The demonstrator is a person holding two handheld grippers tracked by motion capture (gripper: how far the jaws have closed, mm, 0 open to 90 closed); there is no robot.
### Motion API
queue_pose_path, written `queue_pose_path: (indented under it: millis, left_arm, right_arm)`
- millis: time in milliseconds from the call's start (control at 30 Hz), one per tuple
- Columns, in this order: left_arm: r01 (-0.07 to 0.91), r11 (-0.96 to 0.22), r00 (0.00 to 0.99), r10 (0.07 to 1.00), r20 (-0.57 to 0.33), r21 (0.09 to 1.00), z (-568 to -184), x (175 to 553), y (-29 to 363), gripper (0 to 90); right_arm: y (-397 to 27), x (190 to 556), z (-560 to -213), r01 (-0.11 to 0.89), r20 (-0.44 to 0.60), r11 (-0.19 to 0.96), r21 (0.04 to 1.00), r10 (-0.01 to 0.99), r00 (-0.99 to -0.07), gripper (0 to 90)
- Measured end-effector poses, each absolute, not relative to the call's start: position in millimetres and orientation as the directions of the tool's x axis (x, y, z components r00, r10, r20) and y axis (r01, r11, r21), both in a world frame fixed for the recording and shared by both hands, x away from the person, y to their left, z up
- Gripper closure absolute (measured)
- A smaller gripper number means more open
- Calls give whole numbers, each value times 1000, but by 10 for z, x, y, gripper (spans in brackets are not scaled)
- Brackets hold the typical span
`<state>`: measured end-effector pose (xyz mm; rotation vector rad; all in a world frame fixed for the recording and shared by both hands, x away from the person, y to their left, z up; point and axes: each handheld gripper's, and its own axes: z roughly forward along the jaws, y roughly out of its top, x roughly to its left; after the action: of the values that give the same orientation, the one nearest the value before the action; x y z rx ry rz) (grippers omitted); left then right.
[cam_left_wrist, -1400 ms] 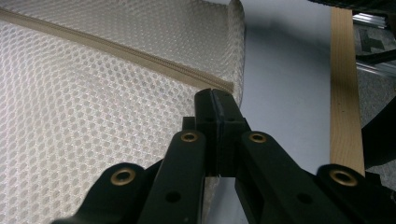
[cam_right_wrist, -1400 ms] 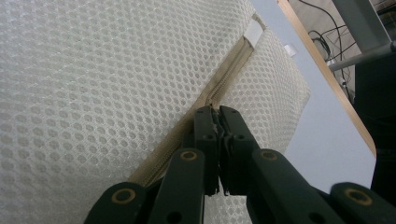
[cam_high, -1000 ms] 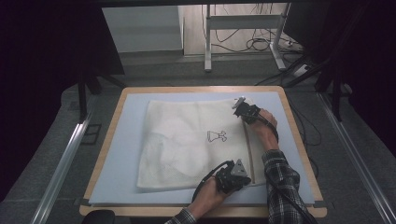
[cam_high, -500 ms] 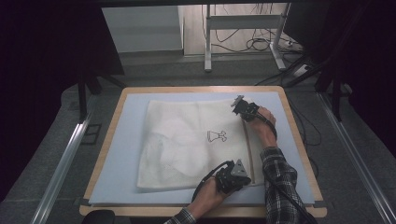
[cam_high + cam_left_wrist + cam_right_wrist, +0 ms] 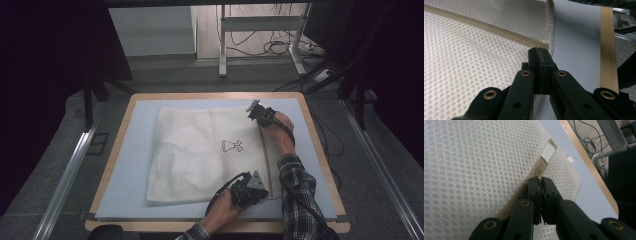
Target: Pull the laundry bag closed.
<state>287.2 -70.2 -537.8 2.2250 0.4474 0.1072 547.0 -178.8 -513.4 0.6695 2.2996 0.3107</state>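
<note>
- We see a white mesh bag (image 5: 200, 150) with a beige zipper (image 5: 486, 26) and small printed figure, flat on the table (image 5: 125, 165).
- Our left gripper (image 5: 248, 189) fingers pinch its near corner; right gripper (image 5: 260, 114) fingers clamp the zipper's far end.

1. I'm seeing the mesh bag (image 5: 474, 50) looking like white honeycomb net cloth, soft and matt.
2. Its zipper tape (image 5: 486, 27) is showing as beige woven fabric.
3. The left gripper (image 5: 539, 53) and right gripper (image 5: 541, 182) are looking like matt black plastic with brass-coloured rivets.
4. The table's mat (image 5: 140, 150) is appearing smooth pale blue, edged by a bare wood rim (image 5: 110, 170).
</note>
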Motion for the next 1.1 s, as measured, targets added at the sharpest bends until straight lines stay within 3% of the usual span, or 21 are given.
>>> queue_pose_path:
  millis: [1100]
  left_arm:
    - [297,-565,928,360,-94,769,-5382,2874,-706,899]
  right_arm:
    - [-1728,5692,-5144,380,-573,835,398,549,-608,839]
